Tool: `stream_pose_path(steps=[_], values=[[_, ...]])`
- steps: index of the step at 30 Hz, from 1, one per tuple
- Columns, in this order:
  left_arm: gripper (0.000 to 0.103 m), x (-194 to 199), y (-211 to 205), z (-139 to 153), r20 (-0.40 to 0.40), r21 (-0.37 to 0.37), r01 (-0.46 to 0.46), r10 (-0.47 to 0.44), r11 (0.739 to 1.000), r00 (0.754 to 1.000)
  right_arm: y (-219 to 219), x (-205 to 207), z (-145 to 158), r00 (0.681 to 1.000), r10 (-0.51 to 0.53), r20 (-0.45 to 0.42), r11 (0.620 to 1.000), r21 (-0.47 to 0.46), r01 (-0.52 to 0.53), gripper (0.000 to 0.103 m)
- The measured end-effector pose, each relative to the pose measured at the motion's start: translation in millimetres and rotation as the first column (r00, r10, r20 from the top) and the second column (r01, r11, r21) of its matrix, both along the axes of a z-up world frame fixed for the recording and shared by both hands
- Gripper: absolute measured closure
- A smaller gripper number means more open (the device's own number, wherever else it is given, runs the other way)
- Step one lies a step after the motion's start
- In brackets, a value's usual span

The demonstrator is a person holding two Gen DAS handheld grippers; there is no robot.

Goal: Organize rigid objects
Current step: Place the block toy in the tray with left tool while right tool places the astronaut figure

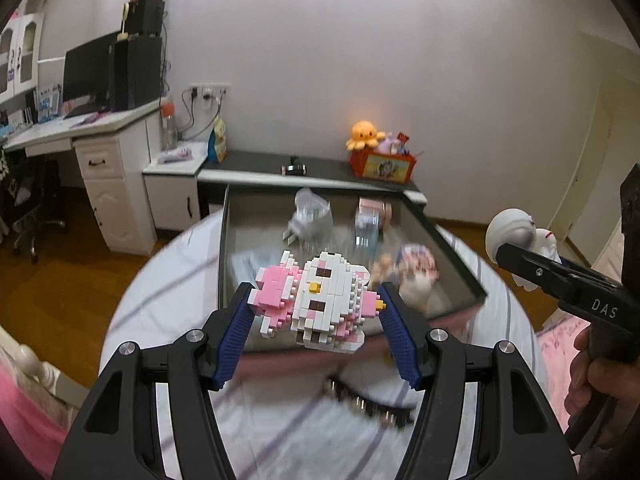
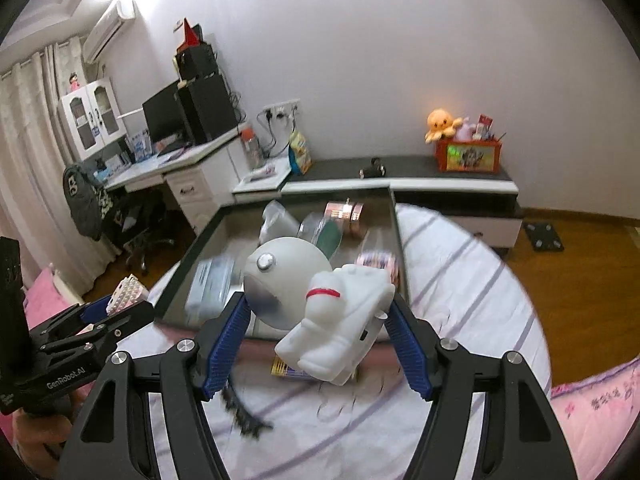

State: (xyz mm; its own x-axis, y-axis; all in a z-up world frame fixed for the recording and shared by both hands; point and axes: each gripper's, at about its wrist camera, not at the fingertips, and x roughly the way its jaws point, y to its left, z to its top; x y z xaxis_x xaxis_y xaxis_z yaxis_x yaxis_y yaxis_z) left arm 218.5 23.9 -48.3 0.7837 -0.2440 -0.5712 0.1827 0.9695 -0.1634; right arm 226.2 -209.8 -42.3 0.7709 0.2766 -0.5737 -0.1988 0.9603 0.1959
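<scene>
Left gripper (image 1: 316, 300): clamping a pink-and-white brick-built figure (image 1: 316, 300) between both blue pads, holding it in the air above the near rim of the open tray (image 1: 460, 256).

Right gripper (image 2: 318, 312): gripping a white astronaut figure (image 2: 320, 300) by helmet and body, hovering over the tray's near edge (image 2: 168, 308).

Tray: sitting on the white striped cloth (image 2: 460, 280), containing a clear plastic bag (image 1: 308, 212), a pink cylindrical container (image 1: 376, 210), a clear bottle (image 1: 366, 228), a small doll-like figure (image 1: 416, 272) and a blurred flat pack (image 2: 210, 284) at the near left corner.

Outside the tray: a dark comb-like item (image 2: 244, 412) and a flat printed packet (image 2: 288, 370) lying on the cloth under the grippers.

Clearance: bare cloth extending right of the tray wall; a low cabinet (image 2: 440, 184) bordering the far edge, carrying a red box (image 2: 468, 156) of toys with an orange plush octopus (image 2: 440, 122) on top.
</scene>
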Motion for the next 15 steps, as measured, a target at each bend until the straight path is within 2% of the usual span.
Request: stream_pose_path(steps=[8, 15], values=[[0.04, 44, -5, 22, 0.067, -0.018, -0.008, 0.009, 1.0, 0.998, 6, 39, 21, 0.999, -0.007, 0.05, 1.0, -0.007, 0.007, 0.033], [0.04, 80, -15, 10, 0.044, -0.023, 0.0, 0.001, 1.0, 0.999, 14, 70, 13, 1.0, 0.0, 0.031, 1.0, -0.014, 0.0, 0.033]])
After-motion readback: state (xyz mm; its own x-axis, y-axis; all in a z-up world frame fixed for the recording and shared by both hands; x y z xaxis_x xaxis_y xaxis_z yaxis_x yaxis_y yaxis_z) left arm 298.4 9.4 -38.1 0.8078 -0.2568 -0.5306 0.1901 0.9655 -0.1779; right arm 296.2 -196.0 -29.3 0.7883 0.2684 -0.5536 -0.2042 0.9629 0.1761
